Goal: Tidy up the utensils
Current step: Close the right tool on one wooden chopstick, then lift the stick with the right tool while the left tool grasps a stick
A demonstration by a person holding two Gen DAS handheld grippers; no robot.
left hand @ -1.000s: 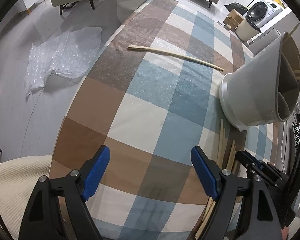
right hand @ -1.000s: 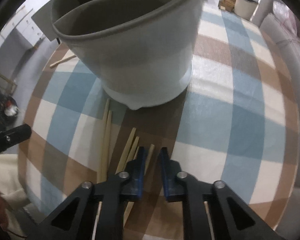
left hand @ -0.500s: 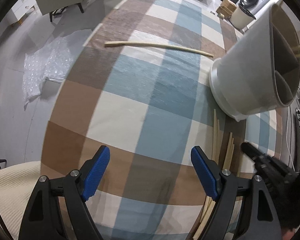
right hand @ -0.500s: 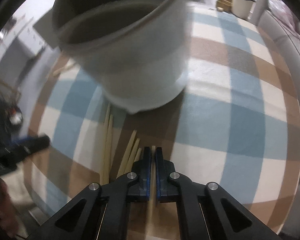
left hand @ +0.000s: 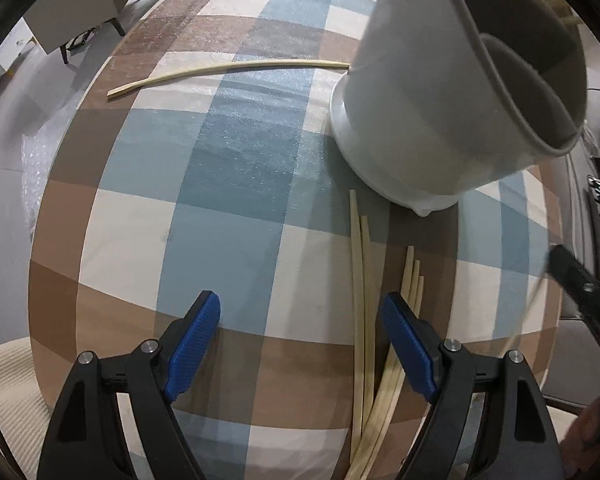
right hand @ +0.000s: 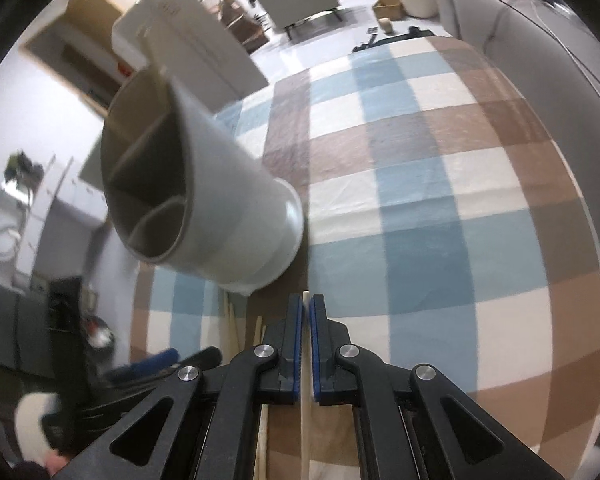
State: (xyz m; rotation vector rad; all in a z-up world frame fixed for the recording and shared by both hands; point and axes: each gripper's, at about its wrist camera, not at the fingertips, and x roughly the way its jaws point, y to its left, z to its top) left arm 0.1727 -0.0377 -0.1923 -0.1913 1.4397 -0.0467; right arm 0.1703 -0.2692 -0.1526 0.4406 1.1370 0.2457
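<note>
Chopstick [right hand: 306,360] pinched in right gripper [right hand: 307,312], visible right-wrist view only.

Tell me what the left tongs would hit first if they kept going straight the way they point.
Most likely the bare checked tablecloth: the left tongs point steeply down at it, open, with nothing between them. The loose chopsticks lie just off to one side and the utensil holder beyond; depth is uncertain.
</note>
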